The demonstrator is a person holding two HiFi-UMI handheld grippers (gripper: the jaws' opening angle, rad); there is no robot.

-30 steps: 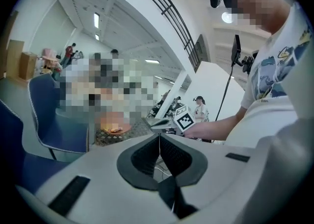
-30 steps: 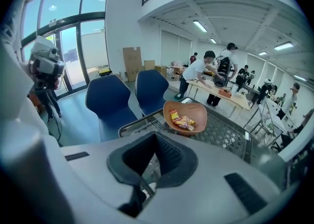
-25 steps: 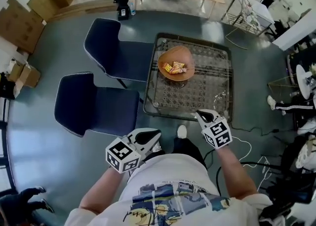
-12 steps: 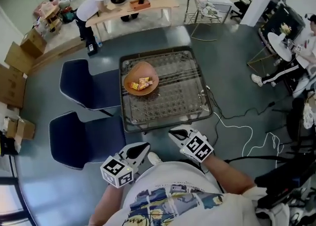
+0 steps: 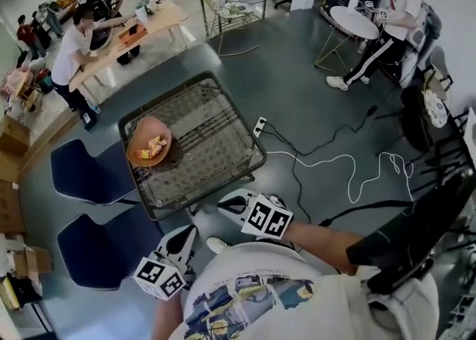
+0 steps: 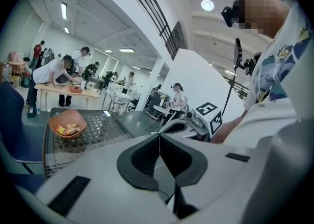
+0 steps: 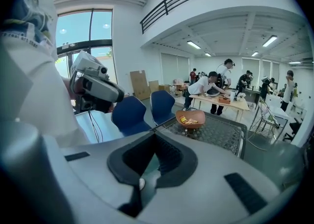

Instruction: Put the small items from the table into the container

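An orange bowl [image 5: 149, 141] holding several small yellow and orange packets [image 5: 155, 145] stands at the left end of the glass-topped wire table [image 5: 216, 134]. I see no loose items on the tabletop. My left gripper [image 5: 187, 236] is shut and empty, low beside my body, well short of the table. My right gripper [image 5: 227, 202] is also shut and empty, just off the table's near corner. The left gripper view has the bowl [image 6: 67, 122] far off at left beyond the closed jaws [image 6: 159, 135]. From the right gripper [image 7: 156, 134], the bowl [image 7: 190, 118] shows ahead on the table.
Two blue chairs [image 5: 83, 175] [image 5: 104, 245] stand left of the table. A white cable [image 5: 335, 161] and a power strip [image 5: 259, 124] lie on the floor to the right. People work at a wooden table [image 5: 130, 30] behind; another person stands by a round white table [image 5: 353, 22].
The head view has swung right, so the table and bowl slid left and shrank. Both grippers drew back from the table's near edge toward my body, still shut.
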